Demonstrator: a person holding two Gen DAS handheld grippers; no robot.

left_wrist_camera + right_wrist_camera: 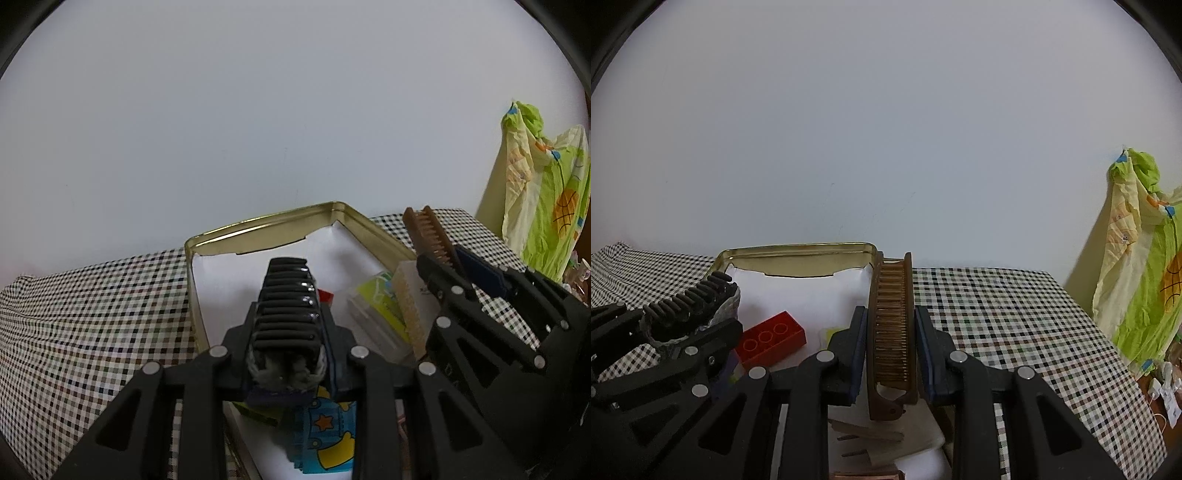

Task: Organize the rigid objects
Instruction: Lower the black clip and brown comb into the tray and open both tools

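Left wrist view: the left tongs (286,332) pinch a black ribbed hair clip (288,299) above the gold rectangular tin (258,225), hiding much of its white-lined floor. Right tongs (892,347) clamp a brown wooden comb (892,325) beside the tin's rim; its handle end is partly cut off. Checked worktop (1015,314) lies around.

Two grippers are showing, the left gripper (286,332) and the right gripper (892,347), each carrying one item: one black hair clip (288,295) and one brown comb (892,332). One gold tin (798,251) is sitting on the checked tabletop (1015,314), holding one red brick (772,338).
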